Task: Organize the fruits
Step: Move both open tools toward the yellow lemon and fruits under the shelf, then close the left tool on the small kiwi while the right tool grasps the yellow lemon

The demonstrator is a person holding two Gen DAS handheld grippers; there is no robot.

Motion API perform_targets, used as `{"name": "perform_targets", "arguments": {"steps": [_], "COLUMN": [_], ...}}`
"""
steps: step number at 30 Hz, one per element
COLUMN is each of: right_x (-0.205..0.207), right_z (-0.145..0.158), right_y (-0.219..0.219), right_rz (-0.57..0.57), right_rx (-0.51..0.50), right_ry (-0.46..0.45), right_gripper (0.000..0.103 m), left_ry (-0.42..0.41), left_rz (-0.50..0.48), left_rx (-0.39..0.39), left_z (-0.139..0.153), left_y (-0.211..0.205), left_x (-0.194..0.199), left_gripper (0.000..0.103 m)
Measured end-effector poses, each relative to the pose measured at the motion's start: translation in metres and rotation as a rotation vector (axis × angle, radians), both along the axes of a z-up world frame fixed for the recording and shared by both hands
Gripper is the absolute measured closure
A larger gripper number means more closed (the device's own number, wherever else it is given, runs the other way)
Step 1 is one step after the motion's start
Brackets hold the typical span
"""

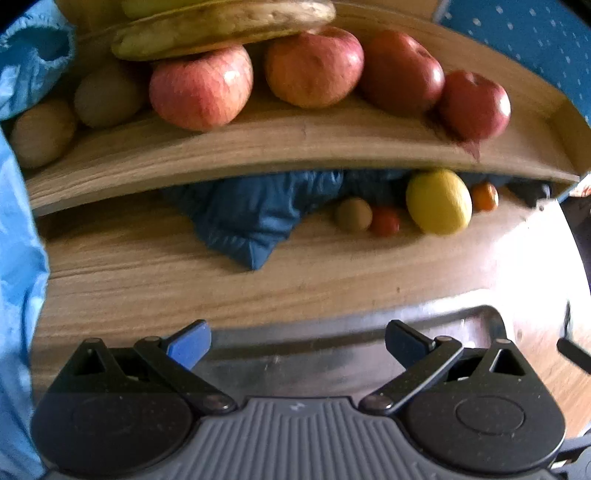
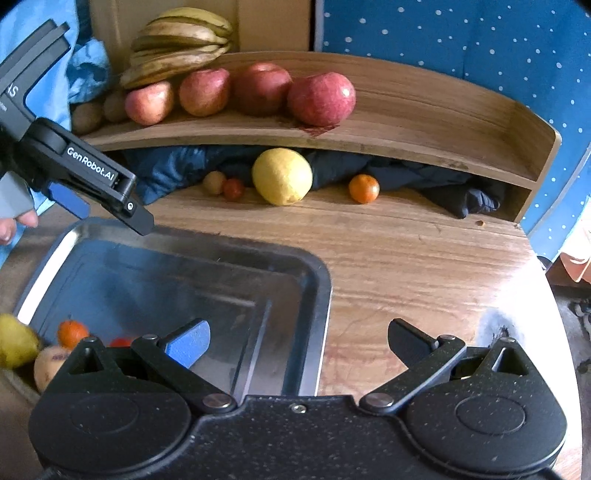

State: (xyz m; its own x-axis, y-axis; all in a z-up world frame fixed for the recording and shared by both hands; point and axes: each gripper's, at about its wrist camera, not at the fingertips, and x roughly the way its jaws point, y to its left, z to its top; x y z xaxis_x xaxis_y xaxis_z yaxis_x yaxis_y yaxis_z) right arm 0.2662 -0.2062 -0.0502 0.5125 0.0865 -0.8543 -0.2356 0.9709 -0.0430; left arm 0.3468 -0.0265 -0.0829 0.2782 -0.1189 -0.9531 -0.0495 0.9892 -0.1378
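On the wooden shelf (image 2: 406, 110) lie several red apples (image 2: 321, 98) (image 1: 201, 86), a bunch of bananas (image 2: 177, 44) (image 1: 221, 26) and brown kiwis (image 1: 107, 96). Under the shelf, on the table, rest a yellow lemon (image 2: 282, 176) (image 1: 439, 201), a small orange (image 2: 364, 188) (image 1: 484, 196), a tiny tomato (image 2: 233, 189) (image 1: 385, 220) and a kiwi (image 2: 214, 182) (image 1: 353, 214). A metal tray (image 2: 314, 273) (image 1: 332, 328) holds a pear (image 2: 14, 343), an orange (image 2: 72, 332) and other fruit at its near left corner. My left gripper (image 1: 299, 341) (image 2: 107, 195) hovers open over the tray's far edge. My right gripper (image 2: 299, 341) is open and empty above the tray.
Dark blue and black cloth (image 2: 424, 173) (image 1: 255, 218) is stuffed under the shelf behind the fruit. A blue dotted curtain (image 2: 480, 48) backs the shelf. A light blue sleeve (image 1: 18, 258) fills the left side. Bare wooden tabletop (image 2: 424, 266) lies right of the tray.
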Motion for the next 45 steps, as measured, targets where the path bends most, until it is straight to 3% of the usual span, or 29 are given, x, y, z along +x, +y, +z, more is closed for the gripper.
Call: {"name": "perform_targets", "arguments": {"steps": [15,24,27,29,37,45], "right_x": [0.049,0.08,0.087,0.091,0.108,0.118], "right_z": [-0.007,-0.014,-0.016,-0.017,-0.02,-0.027], "right_y": [0.017,0.025,0.027,0.028,0.033,0.039], "right_rz": [0.035,0.075,0.097,0.109,0.126,0.136], "right_rx": [-0.07,-0.07,-0.069,-0.066,-0.063,-0.054], "right_ry": [0.008,-0.021,-0.024,-0.024,-0.028,-0.027], "right_gripper": [0.001,0.002,0.007,0.009,0.022,0.025], "left_ry": [-0.088,-0.077,-0.085,-0.096,-0.113,-0.103], "left_rz": [0.064,0.053,0.057,0.066,0.077,0.091], "left_rx": [-0.141,-0.17,-0.181,-0.197,-0.245,-0.262], "left_z": [-0.014,-0.021,-0.021,-0.02,-0.021,-0.023], "left_y": [0.006,0.004,0.003,0.006,0.005,0.015], "left_x": [0.034,0.039,0.04,0.04,0.045,0.05], "left_gripper": [0.001,0.01,0.013,0.02,0.033,0.049]}}
